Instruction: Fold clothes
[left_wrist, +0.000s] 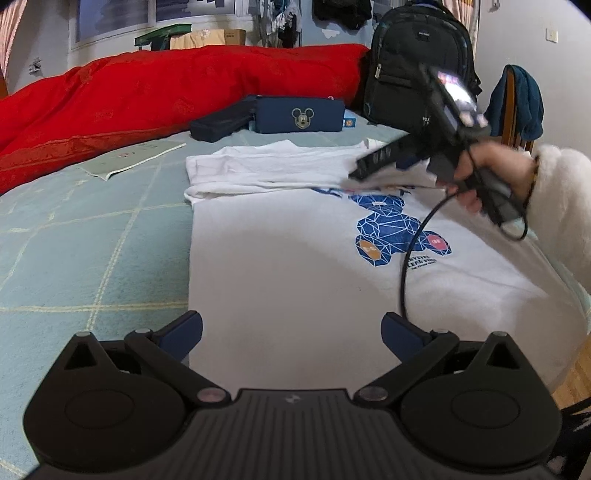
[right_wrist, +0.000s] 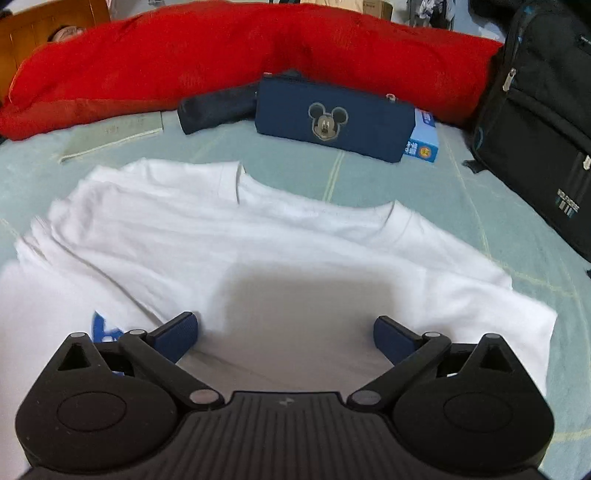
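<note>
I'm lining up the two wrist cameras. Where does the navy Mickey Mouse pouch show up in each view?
Left wrist view: the Mickey Mouse pouch lies upper centre, beyond the white T-shirt, in front of the red quilt.
Right wrist view: the pouch sits upper centre, larger, again in front of the quilt.
Shared landmark: the black backpack, right of the pouch.

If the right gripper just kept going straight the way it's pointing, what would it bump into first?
Most likely the white T-shirt spread on the bed. The right gripper is open and angled down over its folded upper part, well short of the Mickey Mouse pouch. Depth is hard to judge.
</note>
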